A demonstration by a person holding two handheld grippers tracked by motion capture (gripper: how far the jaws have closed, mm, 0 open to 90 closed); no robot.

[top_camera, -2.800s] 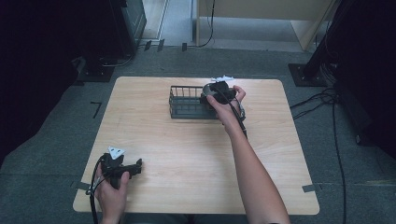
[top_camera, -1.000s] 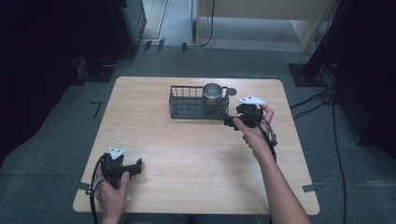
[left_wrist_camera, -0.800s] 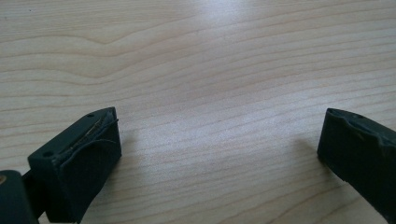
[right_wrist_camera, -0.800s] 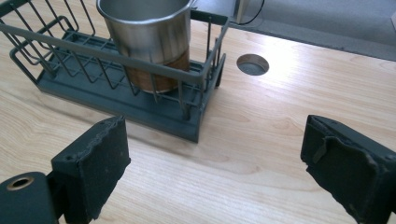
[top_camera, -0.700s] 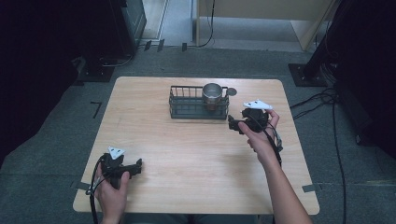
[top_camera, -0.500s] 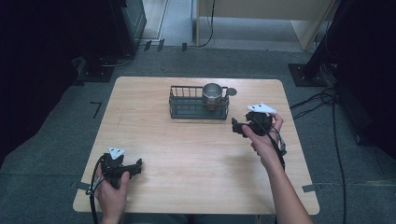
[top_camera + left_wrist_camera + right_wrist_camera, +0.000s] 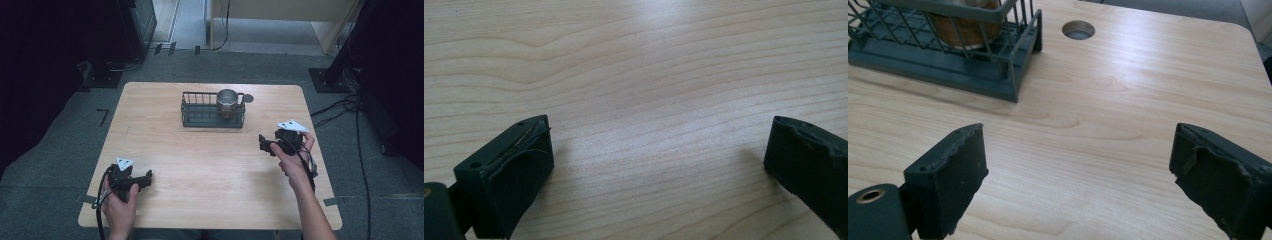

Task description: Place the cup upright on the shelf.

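While my right hand-held gripper [image 7: 265,145] hung over the right side of the surface [image 7: 210,165], its jaws stood apart with nothing but bare wood between them. Well apart from it, toward the far edge, the metal cup [image 7: 227,102] stood upright in the right end of the dark wire basket [image 7: 200,116], with a round hole [image 7: 1078,30] in the wood just beyond. My left hand-held gripper [image 7: 142,179] sat at the near left corner, jaws wide and holding nothing.
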